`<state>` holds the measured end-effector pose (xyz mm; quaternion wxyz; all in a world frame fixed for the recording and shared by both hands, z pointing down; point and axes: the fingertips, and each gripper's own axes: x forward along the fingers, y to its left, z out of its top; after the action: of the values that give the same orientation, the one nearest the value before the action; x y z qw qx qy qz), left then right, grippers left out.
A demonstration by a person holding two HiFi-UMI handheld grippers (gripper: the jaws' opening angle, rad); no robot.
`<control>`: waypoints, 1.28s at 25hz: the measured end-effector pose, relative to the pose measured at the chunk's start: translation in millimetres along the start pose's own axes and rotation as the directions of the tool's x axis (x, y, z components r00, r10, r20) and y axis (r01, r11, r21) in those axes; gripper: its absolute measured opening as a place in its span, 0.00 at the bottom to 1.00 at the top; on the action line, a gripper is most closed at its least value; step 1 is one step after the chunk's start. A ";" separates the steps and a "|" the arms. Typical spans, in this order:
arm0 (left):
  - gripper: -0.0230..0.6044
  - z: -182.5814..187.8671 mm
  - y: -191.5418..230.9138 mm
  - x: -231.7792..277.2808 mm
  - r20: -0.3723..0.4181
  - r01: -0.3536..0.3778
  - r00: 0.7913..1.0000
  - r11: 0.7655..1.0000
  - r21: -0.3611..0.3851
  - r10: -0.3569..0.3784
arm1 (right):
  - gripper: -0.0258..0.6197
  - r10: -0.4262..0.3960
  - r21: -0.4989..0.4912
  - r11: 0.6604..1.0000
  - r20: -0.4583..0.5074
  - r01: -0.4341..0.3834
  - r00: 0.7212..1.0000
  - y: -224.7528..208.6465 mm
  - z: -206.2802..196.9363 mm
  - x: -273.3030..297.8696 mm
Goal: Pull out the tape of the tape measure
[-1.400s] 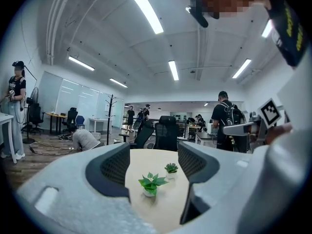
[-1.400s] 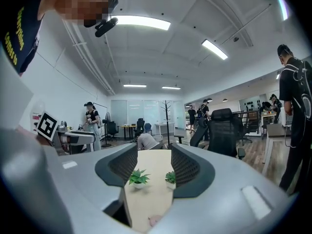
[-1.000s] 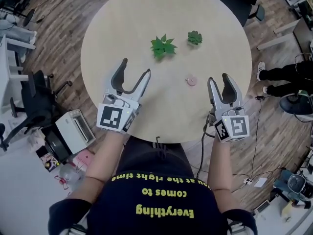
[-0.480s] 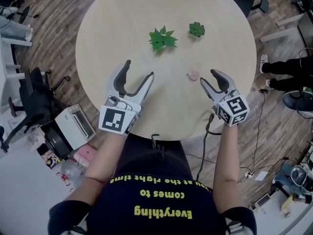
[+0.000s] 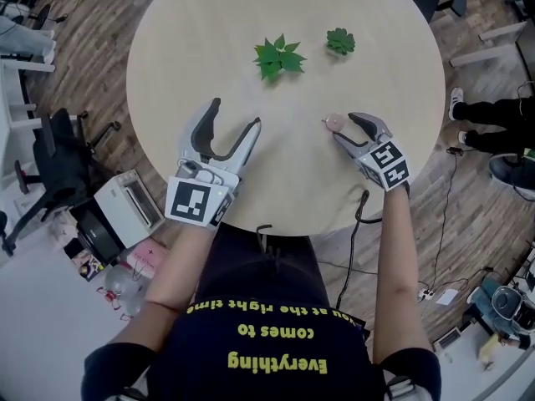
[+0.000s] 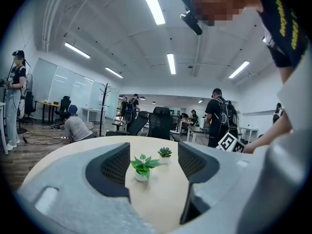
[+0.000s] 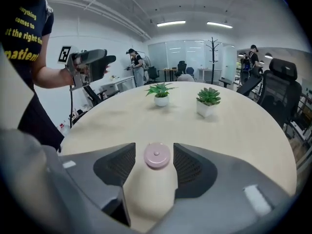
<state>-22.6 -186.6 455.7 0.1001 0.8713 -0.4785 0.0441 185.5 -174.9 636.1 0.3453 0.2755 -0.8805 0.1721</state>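
While my right gripper (image 5: 343, 127) points down at the near right of the table (image 5: 209, 40), its jaws have just been opening and now stand spread. The pink tape measure (image 7: 157, 156) lies flat between their tips, untouched, with a gap on either side. My left gripper (image 5: 234, 113) hangs over the near left, jaws spread and empty. Two plants (image 5: 277, 57) (image 5: 339, 42) stand farther off.

left gripper (image 6: 154, 155) jaws wide apart, nothing gripped, pale round table (image 6: 156, 204) underneath, leafy potted plant (image 6: 143, 165) and smaller succulent pot (image 6: 165, 153) framed in gap farther off, office chairs (image 6: 160, 123), coat stand (image 6: 103, 108), people standing behind, ceiling strip lights (image 6: 152, 4)
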 end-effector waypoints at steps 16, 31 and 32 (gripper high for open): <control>0.53 -14.5 4.9 -11.8 -0.032 -0.021 0.999 1.000 -0.002 0.021 | 0.37 0.037 -0.092 0.995 -0.121 -0.048 0.992 -5.8 -30.6 29.0; 0.53 2.6 -16.9 -14.9 -0.004 0.086 0.996 0.996 0.004 -0.086 | 0.36 0.088 -0.041 0.995 0.018 -0.087 0.996 44.9 45.7 -29.0; 0.52 5.3 -21.2 -16.0 0.000 0.105 0.994 0.994 0.004 -0.105 | 0.36 0.093 -0.048 0.995 0.027 -0.092 0.995 50.3 53.4 -34.5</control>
<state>-13.5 -163.5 445.0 0.1006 0.8955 -0.4318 0.0397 148.7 -148.8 568.7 0.3306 0.2286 -0.9010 0.1633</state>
